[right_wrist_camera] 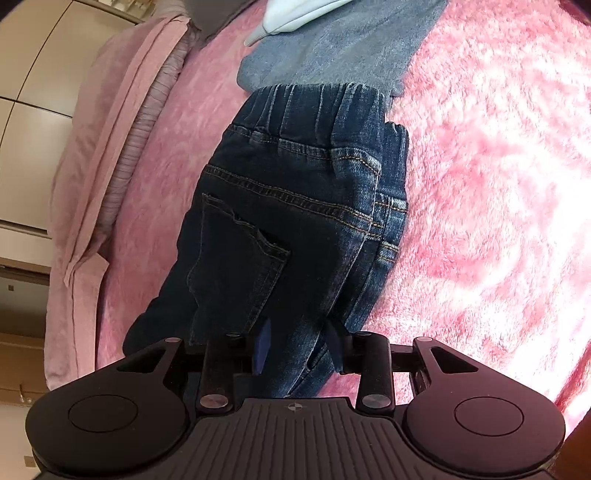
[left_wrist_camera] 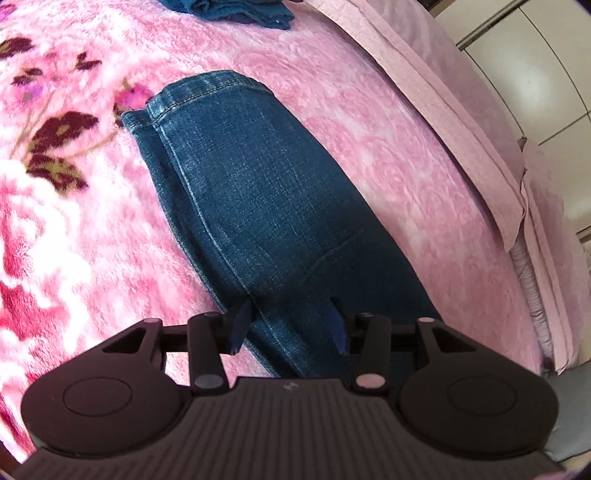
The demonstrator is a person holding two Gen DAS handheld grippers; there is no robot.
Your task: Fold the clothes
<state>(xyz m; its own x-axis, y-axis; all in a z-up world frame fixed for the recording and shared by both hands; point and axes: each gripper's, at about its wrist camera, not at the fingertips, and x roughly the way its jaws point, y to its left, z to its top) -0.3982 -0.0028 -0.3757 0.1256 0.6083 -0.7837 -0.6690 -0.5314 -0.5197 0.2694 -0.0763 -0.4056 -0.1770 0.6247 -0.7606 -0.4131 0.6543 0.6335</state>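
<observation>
Left wrist view: the left gripper (left_wrist_camera: 291, 325) hangs low over a pair of dark blue jeans (left_wrist_camera: 258, 206) laid out on a fluffy pink blanket (left_wrist_camera: 388, 155). Its two blue fingers (left_wrist_camera: 239, 328) stand spread, one at each side of the leg fabric, and nothing is pinched between them. The leg runs away from the camera, its hem end (left_wrist_camera: 207, 88) lying on the blanket beside a dark floral print (left_wrist_camera: 59, 147). A teal folded garment (left_wrist_camera: 236, 11) sits at the blanket's far edge. Along the right edge of the bed, a paler pink sheet (left_wrist_camera: 461, 110) lies in folds.

Right wrist view: the right gripper (right_wrist_camera: 297, 345) is over the seat of the same jeans (right_wrist_camera: 295, 206) (back pocket (right_wrist_camera: 236, 266) and elastic waistband (right_wrist_camera: 314, 99) both plain to see). The fingers (right_wrist_camera: 263, 345) are apart, straddling the denim without closing on it. The waistband touches a grey garment (right_wrist_camera: 332, 44) farther on, with something white (right_wrist_camera: 295, 14) on top of that. The pink blanket (right_wrist_camera: 480, 184) spreads to the right, and the paler sheet (right_wrist_camera: 103, 166) drapes down the bed's left edge.
</observation>
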